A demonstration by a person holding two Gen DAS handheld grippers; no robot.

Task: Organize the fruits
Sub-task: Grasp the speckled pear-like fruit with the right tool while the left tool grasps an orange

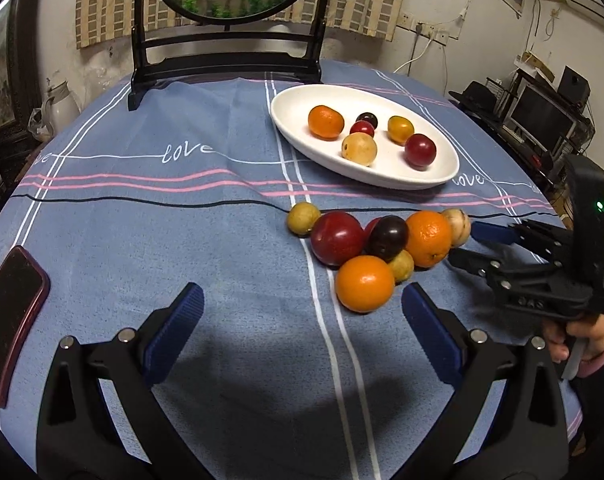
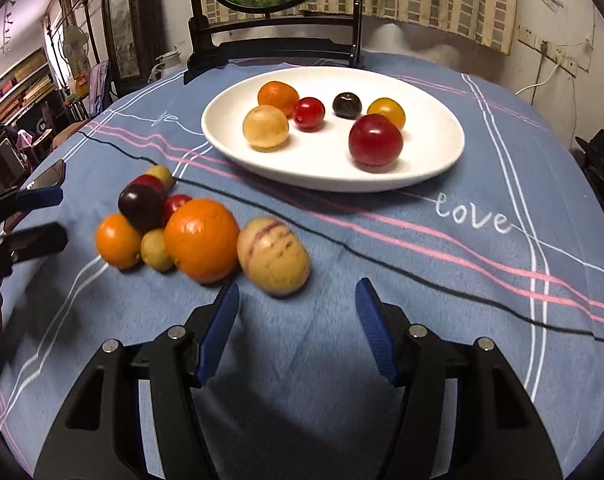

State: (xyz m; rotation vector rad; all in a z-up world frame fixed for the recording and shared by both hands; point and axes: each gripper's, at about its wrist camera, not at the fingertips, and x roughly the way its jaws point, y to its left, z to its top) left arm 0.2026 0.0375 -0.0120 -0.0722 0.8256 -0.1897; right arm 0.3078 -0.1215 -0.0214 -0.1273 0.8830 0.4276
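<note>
A white oval plate [image 1: 294, 108] [image 2: 429, 148] at the back of the blue cloth holds several fruits, among them a red plum [image 2: 375, 140] and a small orange [image 1: 325, 121]. A loose pile lies nearer: a big orange [image 1: 364, 284] [image 2: 118, 242], another orange [image 2: 202, 240], a red plum [image 1: 337, 238], a dark plum [image 1: 387, 238] and a pale striped fruit [image 2: 273, 256]. My left gripper [image 1: 303, 300] [image 2: 50, 218] is open and empty, with the near orange just ahead of its right finger. My right gripper [image 2: 298, 290] [image 1: 471, 246] is open, the striped fruit just beyond its tips.
A dark phone [image 1: 12, 320] lies near the table's left edge. At the back a black-framed stand [image 1: 226, 64] holds a round picture. A hand [image 1: 581, 340] grips the right tool's handle. Shelves and cables crowd the room beyond the table's right edge.
</note>
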